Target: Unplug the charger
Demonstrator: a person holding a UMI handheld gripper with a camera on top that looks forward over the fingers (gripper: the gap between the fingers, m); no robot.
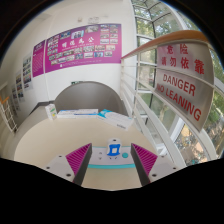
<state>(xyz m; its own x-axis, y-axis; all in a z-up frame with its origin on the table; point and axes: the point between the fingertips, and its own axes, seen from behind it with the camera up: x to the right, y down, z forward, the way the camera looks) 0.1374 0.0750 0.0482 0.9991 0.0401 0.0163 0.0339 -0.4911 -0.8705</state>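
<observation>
A small white charger (113, 149) with a blue mark on its face stands upright on a pale beige surface (60, 140), just ahead of my fingers and in the gap between them. A small teal dot (124, 154) sits right beside it, and a thin teal stripe (108, 167) runs across the surface nearer to me. My gripper (111, 160) is open, with the magenta pads (79, 157) wide apart on either side. Neither finger touches the charger. I cannot see a cable or the socket itself.
A glass panel with a red "DANGER NO LEANING" sign (186, 88) stands close on the right. Beyond the surface, a curved white balcony (90, 100) opens onto an atrium. A far wall carries magenta posters (80, 48). Windows (160, 20) rise at the right.
</observation>
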